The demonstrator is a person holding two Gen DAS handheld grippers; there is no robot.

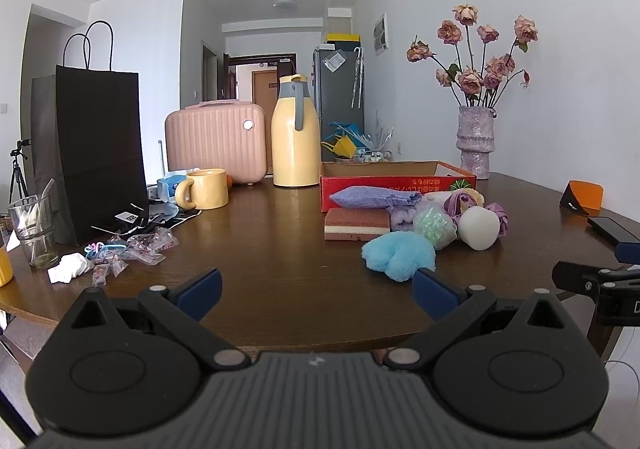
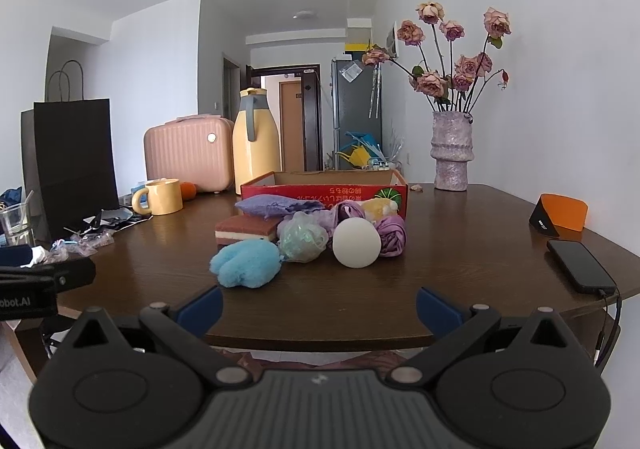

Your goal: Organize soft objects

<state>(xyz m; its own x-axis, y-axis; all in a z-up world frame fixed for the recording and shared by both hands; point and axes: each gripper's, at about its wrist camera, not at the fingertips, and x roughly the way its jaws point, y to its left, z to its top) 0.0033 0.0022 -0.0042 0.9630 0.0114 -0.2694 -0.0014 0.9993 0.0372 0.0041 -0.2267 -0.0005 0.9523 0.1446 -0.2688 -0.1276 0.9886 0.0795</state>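
A pile of soft things lies on the brown table (image 1: pixel 280 233) in front of a red cardboard box (image 1: pixel 400 181): a blue fluffy puff (image 1: pixel 398 255), a brown layered sponge (image 1: pixel 356 224), a lilac pouch (image 1: pixel 376 197), a green mesh ball (image 1: pixel 434 227), a white ball (image 1: pixel 479 227) and purple cloth roses (image 1: pixel 500 215). The right wrist view shows the same box (image 2: pixel 324 191), puff (image 2: pixel 246 263), sponge (image 2: pixel 246 229), mesh ball (image 2: pixel 302 237) and white ball (image 2: pixel 356 243). My left gripper (image 1: pixel 318 295) and right gripper (image 2: pixel 320 309) are open and empty at the table's near edge.
A black paper bag (image 1: pixel 96 153), glass (image 1: pixel 32 229), wrapped candies (image 1: pixel 132 249), yellow mug (image 1: pixel 206 189), pink case (image 1: pixel 216 141) and yellow flask (image 1: pixel 296 137) stand left and behind. A flower vase (image 1: pixel 476 141), an orange-black item (image 2: pixel 560 215) and a phone (image 2: pixel 580 265) are at right.
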